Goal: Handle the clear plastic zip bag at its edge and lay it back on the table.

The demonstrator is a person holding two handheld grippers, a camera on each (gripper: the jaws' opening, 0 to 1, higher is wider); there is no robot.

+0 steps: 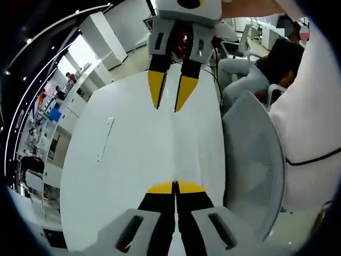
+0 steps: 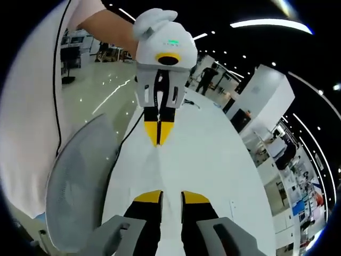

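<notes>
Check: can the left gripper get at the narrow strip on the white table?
Probably yes: bare white table lies between the left gripper and the narrow strip; the right gripper hangs farther off.

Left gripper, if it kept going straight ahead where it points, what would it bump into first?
Probably the right gripper, which faces it across the white table with its yellow tips pointing back. The left gripper is shut. Depth is hard to judge, so it might pass just under.

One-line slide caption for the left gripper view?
Left gripper shut above the white table, facing the open right gripper; a grey mesh chair stands beside the table.
</notes>
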